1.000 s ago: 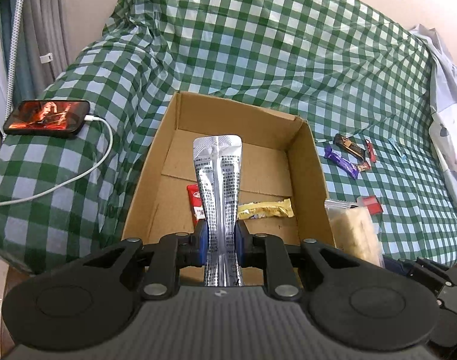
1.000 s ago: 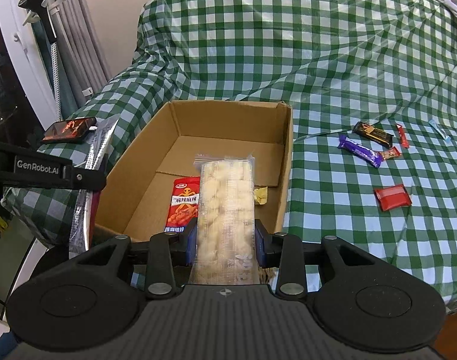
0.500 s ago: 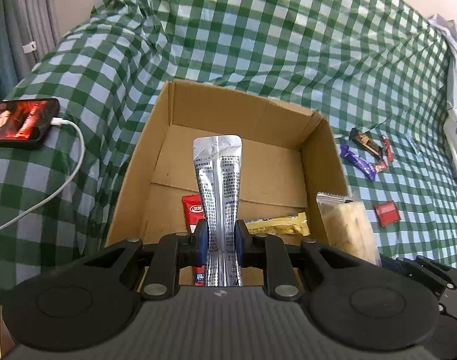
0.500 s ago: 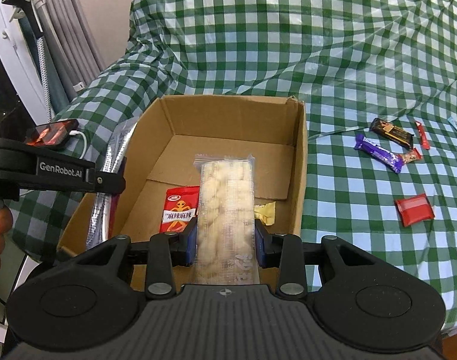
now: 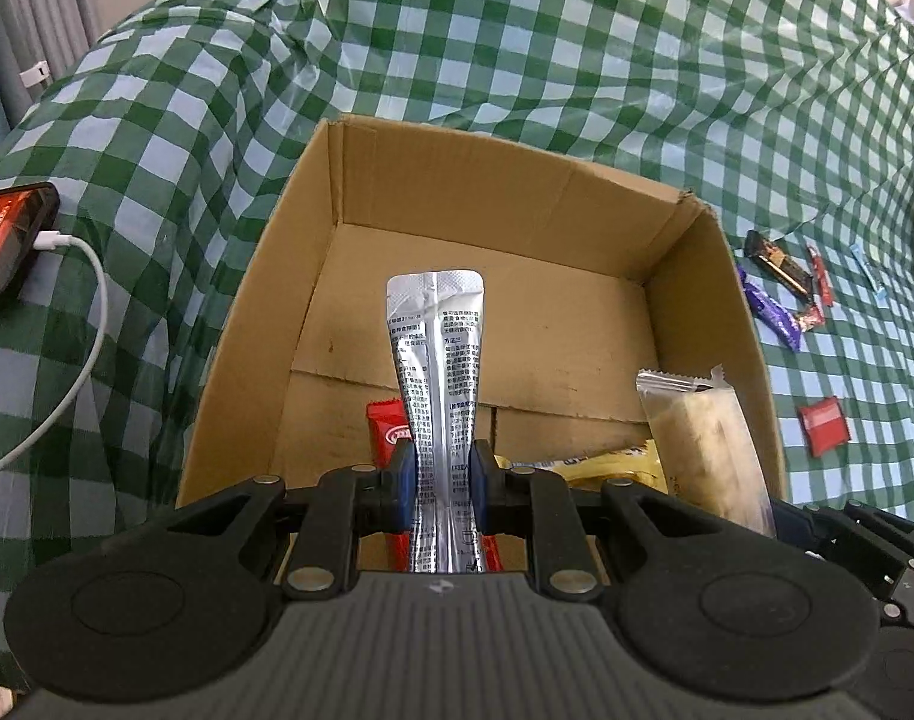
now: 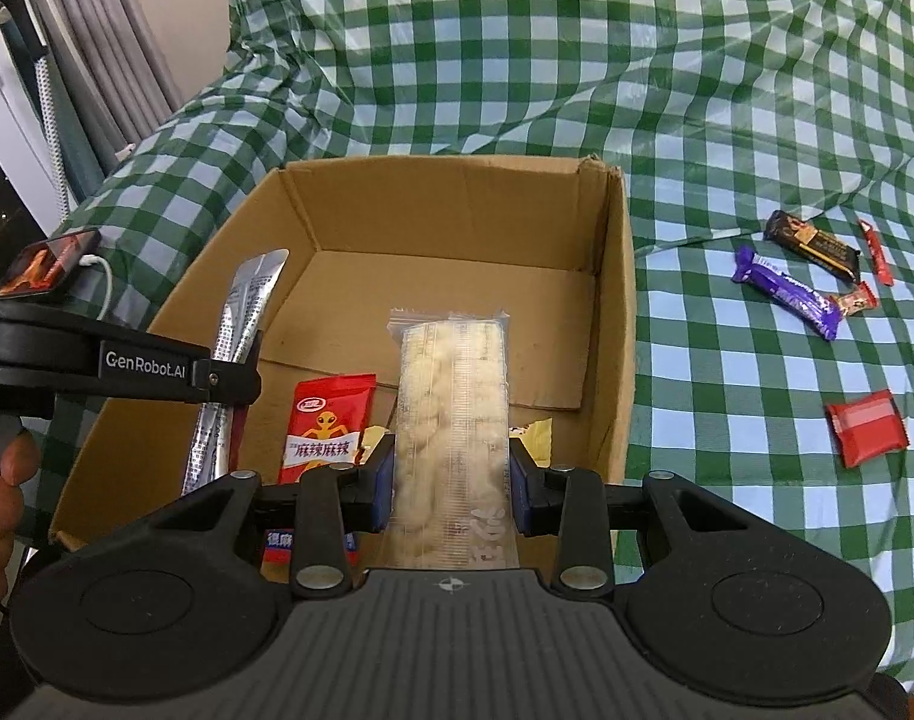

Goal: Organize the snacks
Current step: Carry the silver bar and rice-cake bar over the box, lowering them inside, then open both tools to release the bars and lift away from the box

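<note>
My left gripper [image 5: 442,477] is shut on a silver foil packet [image 5: 436,360] and holds it over the near part of an open cardboard box [image 5: 505,204]. My right gripper [image 6: 451,486] is shut on a clear packet of pale biscuits [image 6: 454,402], also over the box [image 6: 613,312]. The biscuit packet also shows in the left wrist view [image 5: 706,456], and the silver packet in the right wrist view [image 6: 241,324]. Inside the box lie a red snack packet [image 6: 328,420] and a yellow packet [image 5: 607,465].
The box sits on a green checked cloth [image 5: 517,60]. To its right lie loose snacks: a purple bar [image 6: 787,291], a dark bar [image 6: 811,243], a red square packet [image 6: 868,426] and thin red sticks. A phone [image 5: 4,240] on a white cable lies at the left.
Both grippers have moved forward and closer over the box with their packets. The box now looks larger in both views.
</note>
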### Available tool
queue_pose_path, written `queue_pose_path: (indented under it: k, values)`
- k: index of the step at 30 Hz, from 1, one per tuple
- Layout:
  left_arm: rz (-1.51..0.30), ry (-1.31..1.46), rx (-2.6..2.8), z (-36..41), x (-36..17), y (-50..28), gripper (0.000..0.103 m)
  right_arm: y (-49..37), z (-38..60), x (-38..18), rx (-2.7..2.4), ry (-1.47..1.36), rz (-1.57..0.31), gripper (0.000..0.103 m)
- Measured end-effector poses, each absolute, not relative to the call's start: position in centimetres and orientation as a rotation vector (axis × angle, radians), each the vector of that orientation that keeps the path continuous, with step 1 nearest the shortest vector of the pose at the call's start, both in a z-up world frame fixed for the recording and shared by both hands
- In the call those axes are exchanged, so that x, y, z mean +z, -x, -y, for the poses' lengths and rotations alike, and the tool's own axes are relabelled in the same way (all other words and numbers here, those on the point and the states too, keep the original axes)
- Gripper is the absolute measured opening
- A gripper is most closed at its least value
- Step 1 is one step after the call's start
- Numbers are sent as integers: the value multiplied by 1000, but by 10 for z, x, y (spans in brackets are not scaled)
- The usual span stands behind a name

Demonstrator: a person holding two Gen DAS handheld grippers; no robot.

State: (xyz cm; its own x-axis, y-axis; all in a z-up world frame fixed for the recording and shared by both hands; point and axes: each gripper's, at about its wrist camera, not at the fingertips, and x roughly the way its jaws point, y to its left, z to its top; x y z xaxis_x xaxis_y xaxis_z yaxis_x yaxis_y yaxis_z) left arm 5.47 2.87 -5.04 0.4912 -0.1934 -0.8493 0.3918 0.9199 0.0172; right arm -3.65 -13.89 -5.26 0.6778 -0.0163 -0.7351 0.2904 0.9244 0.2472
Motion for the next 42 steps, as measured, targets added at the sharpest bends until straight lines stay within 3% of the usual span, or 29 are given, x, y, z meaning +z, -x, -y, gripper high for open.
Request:
queue_pose_path:
  k: [4,5,6,7,8,9,10,11,26,42]
  values:
    - [-995,-246,-343,-26,-56,-62,23,27,143,-59,-181,-372,-818,38]
    - [-999,-251,-341,-25,-56,-64,30,25,145,-60,-183,-378,-817,39]
    - [-1001,-245,-336,-27,-54,-66,52,24,146,-60,-186,-385,-810,40]
    - [-996,-238,-332,-28,-52,-66,69,22,147,-59,-197,-390,-796,47]
    - [-985,-232,-320,-30,-48,-64,98,22,148,-57,-206,-393,-787,67]
    - [-959,-225,-305,-34,-42,-60,103,22,150,-54,-222,-396,-779,77]
    - [-931,-222,-299,-38,-38,-55,103,24,151,-50,-247,-401,-768,89]
    - [-914,-229,-299,-41,-34,-49,103,27,152,-46,-265,-406,-755,90]
    - [-967,-245,-265,-101,-23,65,103,126,89,-19,-233,-354,-778,96]
    - [-854,-235,-264,-124,9,139,103,199,54,15,-228,-243,-651,98]
